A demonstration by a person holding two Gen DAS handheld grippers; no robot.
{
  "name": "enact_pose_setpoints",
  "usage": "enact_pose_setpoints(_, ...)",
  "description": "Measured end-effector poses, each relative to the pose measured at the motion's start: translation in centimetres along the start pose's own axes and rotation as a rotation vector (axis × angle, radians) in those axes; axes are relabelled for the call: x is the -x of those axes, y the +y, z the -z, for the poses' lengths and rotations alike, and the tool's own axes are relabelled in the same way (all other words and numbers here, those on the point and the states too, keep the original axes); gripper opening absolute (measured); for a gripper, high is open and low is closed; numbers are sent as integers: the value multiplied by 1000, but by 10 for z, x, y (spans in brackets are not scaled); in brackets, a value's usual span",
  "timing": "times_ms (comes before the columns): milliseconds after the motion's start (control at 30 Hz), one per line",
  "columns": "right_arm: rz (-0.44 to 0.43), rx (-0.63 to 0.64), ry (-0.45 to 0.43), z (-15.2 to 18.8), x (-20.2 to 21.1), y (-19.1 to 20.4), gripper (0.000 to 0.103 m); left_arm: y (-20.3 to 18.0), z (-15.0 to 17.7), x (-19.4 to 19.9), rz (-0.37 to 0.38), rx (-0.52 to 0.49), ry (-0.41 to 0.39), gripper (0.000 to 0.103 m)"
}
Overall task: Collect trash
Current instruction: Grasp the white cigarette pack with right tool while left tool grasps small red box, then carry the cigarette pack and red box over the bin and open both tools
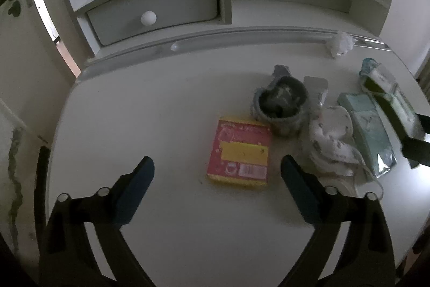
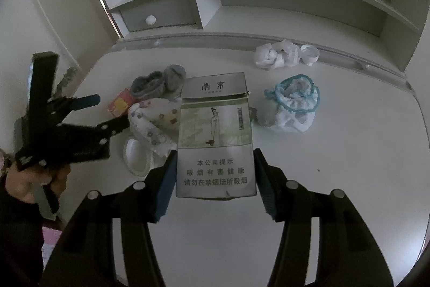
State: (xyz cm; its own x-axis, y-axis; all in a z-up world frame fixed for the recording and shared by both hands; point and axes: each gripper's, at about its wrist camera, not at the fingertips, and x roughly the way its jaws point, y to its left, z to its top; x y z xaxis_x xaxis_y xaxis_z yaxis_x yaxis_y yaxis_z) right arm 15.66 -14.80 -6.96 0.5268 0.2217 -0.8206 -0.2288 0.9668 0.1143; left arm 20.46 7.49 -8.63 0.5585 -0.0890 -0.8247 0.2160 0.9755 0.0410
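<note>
My right gripper (image 2: pixel 215 174) is shut on a white and green cigarette pack (image 2: pixel 216 136) and holds it above the white desk (image 2: pixel 349 152); the pack also shows in the left wrist view (image 1: pixel 389 98). My left gripper (image 1: pixel 217 171) is open and empty above the desk, just in front of a red and yellow box (image 1: pixel 242 152). The left gripper shows at the left of the right wrist view (image 2: pixel 107 109). A crumpled white wrapper (image 2: pixel 276 54) and a small white cap (image 2: pixel 309 53) lie at the back of the desk.
A grey sock bundle (image 1: pixel 282 104), a patterned white cloth (image 1: pixel 330 141) and a pale green packet (image 1: pixel 371 136) lie right of the box. A blue-trimmed white cloth (image 2: pixel 295 104) lies to the right. Shelves with a knobbed drawer (image 1: pixel 150 10) stand behind the desk. A door (image 2: pixel 53 4) is at left.
</note>
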Motion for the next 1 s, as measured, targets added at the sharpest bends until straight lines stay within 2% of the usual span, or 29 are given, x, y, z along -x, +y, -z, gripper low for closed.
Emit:
enact_pose_setpoints(33,-1,2,-5,2,4,-1,55,0,-1,-1,2,0,5,73)
enact_pose_setpoints(67,-1,3,-9,2,5,-1,55,1,-1,-2,12,3,12,66)
enact_pose_setpoints(100,-1,6,-15,3,9,-3,55,1,-1,-1,30,6,9,49)
enact_pose_setpoints(133,0,6,-19,4,11,-4,55,-1,-1,2,17,-4,7,43)
enact_pose_setpoints(267,13,-16,-62,12,36,-20,55,1,1,16,-1,12,-9,42)
enact_pose_setpoints(367,47,-60,-103,25,60,-46,55,1,2,35,-44,22,-45,42)
enact_pose_setpoints(500,133,-176,-155,54,104,-103,55,-29,-6,62,-9,-9,-104,42)
enact_pose_setpoints(600,214,-289,-183,87,139,-151,55,-93,-13,77,106,-103,-142,42)
enact_pose_setpoints(700,299,-405,-196,129,173,-200,55,-178,-16,90,271,-210,-172,42)
enact_pose_setpoints(733,320,-434,-197,141,181,-211,55,-219,-15,95,347,-263,-177,42)
enact_pose_setpoints(767,353,-477,-198,160,194,-228,55,-242,-13,97,387,-292,-177,42)
enact_pose_setpoints(800,383,-519,-199,179,206,-243,55,-280,-9,101,455,-341,-176,42)
enact_pose_setpoints(900,449,-633,-190,232,234,-281,55,-359,7,111,597,-441,-156,42)
enact_pose_setpoints(1000,487,-724,-165,280,249,-311,55,-448,38,122,736,-575,-112,42)
